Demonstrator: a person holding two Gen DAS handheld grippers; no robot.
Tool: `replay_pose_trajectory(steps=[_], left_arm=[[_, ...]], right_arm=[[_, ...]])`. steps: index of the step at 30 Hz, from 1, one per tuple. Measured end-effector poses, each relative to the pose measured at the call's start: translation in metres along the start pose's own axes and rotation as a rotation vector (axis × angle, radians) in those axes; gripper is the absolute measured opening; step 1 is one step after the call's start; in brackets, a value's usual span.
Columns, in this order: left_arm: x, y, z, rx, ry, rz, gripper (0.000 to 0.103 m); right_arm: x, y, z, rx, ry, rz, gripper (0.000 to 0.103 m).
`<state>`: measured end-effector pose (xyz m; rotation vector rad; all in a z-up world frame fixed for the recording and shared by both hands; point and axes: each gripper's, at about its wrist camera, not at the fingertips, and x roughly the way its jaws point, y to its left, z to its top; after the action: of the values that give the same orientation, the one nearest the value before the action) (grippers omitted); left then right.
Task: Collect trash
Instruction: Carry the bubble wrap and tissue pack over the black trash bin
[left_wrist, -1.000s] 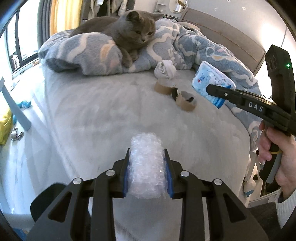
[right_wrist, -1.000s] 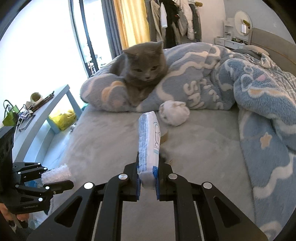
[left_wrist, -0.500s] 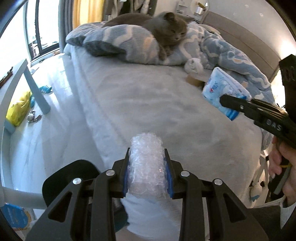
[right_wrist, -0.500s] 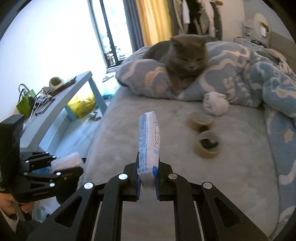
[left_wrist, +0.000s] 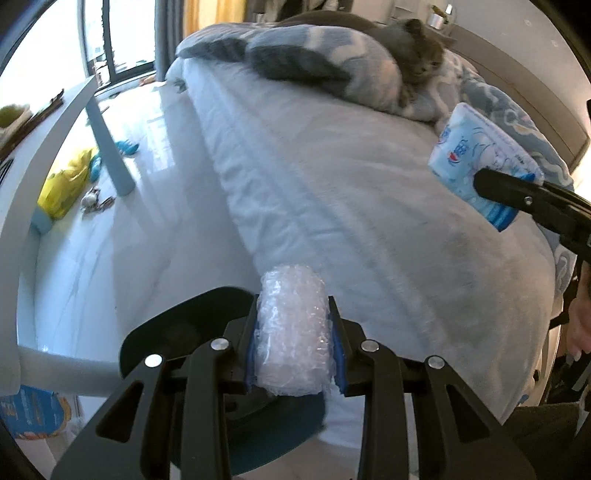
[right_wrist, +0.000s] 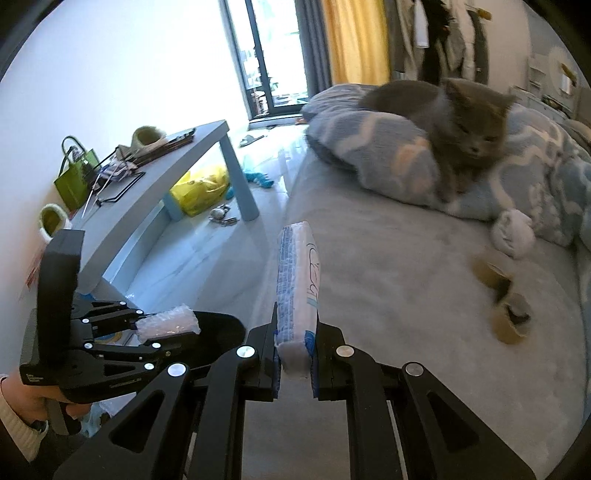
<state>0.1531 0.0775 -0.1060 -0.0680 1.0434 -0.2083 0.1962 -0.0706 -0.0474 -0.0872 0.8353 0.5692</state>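
The left gripper (left_wrist: 293, 354) squeezes bubble wrap (left_wrist: 291, 328) over the black bin (left_wrist: 177, 325). The right gripper (right_wrist: 295, 363) squeezes a tissue pack (right_wrist: 297, 284). Two tape rolls (right_wrist: 511, 321) wait on the bed (right_wrist: 388, 258).

- The left wrist view looked along its fingers from the bed's (left_wrist: 369, 206) foot edge, cat (left_wrist: 413, 55) at one o'clock.
- The right wrist view faced likewise, nearer the mattress; both shared the bed and cat (right_wrist: 458, 122).
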Motion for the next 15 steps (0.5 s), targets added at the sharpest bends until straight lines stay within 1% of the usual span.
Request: replay_pose_trajectory(steps=[5,9,12,15], left_arm=[[0.003,0.03,-0.008,-0.048,0.02,0.026,0.034],[0.006,0.053,-0.016,-0.079,0.053,0.05,0.035],[0.009,0.063,-0.023,-0.091,0.078,0.063,0.035],[0.014,0.073,-0.031,-0.103,0.109,0.059,0.035]], right_arm=[[0.019,0.035,0.008,-0.056,0.016,0.014,0.012],[0.032,0.059,0.011,-0.096,0.031,0.022,0.012],[0.041,0.075,0.013,-0.116,0.044,0.037,0.012],[0.046,0.085,0.014,-0.127,0.05,0.047,0.012]])
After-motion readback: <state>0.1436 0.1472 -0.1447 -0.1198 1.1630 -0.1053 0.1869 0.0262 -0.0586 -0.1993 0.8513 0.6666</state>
